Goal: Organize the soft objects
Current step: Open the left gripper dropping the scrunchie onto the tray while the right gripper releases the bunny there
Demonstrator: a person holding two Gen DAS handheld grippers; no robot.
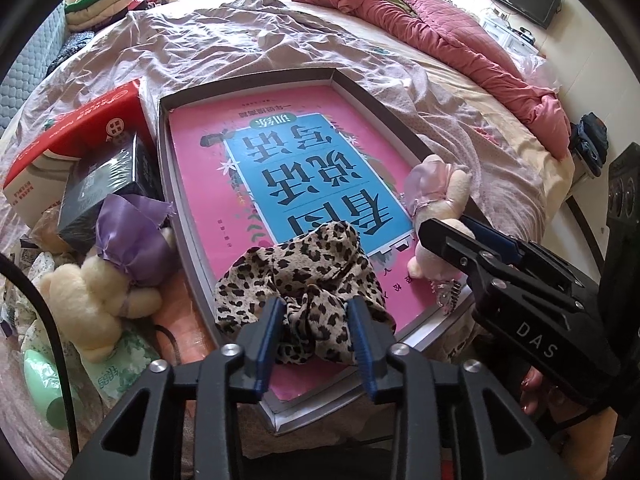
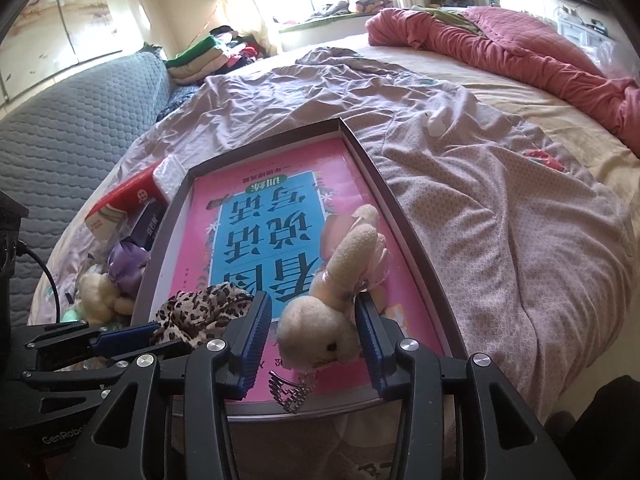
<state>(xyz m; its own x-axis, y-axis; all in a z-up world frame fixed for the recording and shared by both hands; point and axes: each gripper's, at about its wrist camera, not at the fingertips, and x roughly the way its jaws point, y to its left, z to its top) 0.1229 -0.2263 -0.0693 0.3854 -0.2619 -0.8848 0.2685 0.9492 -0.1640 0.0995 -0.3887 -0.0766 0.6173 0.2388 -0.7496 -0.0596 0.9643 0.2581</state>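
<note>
A shallow grey box [image 1: 162, 152] with a pink and blue book inside lies on the bed. A leopard-print scrunchie [image 1: 304, 280] lies in the box's near end, between the fingers of my left gripper [image 1: 318, 332], which is open around it. A cream plush rabbit in a pink dress [image 2: 340, 280] lies in the box; my right gripper [image 2: 314, 340] is open with its fingers on either side of the rabbit's head. A second plush with a purple bow [image 1: 100, 280] lies outside the box on the left.
A red carton [image 1: 80, 128] and a dark box [image 1: 108, 184] sit left of the grey box. A green bottle [image 1: 44, 388] and tissue pack lie near left. A pink quilt [image 1: 440, 32] is heaped far right. A white earbud case [image 2: 436, 120] lies on the sheet.
</note>
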